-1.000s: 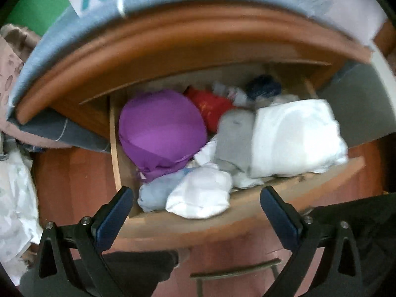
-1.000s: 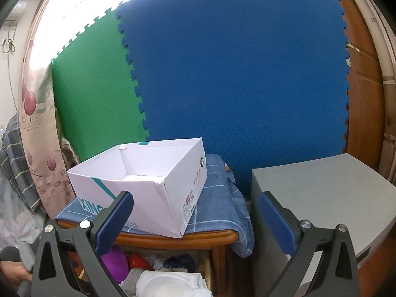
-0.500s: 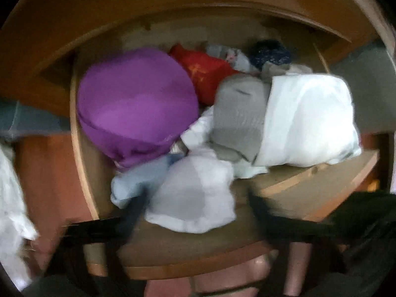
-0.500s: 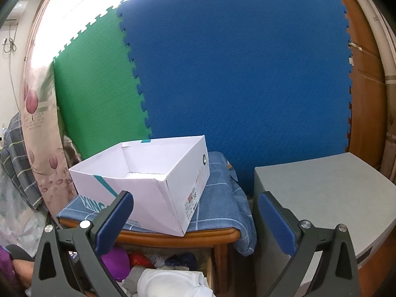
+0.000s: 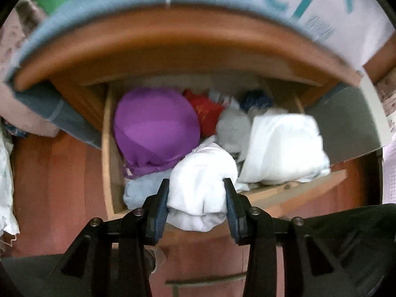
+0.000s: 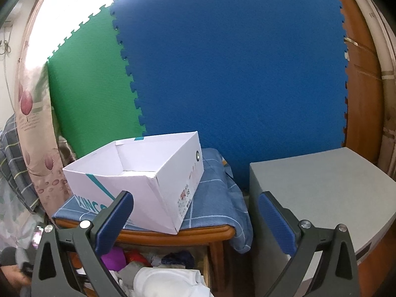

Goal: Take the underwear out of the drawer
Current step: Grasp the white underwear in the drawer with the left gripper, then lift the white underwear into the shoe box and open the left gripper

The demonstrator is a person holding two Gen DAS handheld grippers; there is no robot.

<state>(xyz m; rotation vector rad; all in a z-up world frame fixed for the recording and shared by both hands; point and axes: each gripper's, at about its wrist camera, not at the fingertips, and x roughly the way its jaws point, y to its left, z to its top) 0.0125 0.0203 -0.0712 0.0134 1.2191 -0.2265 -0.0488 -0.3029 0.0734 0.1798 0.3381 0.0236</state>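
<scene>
Left gripper: jaws just closed, clamping white underwear over drawer front | long axis runs away from jaws | lower fold cut off | right gripper: released.

Partly cut-off teal letters "XINC" on the white cardboard box side.

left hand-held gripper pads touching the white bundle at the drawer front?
Touching. Left wrist view: the left hand-held gripper, jaws just closing, has both pads pressed into the sides of the white bundle.
</scene>
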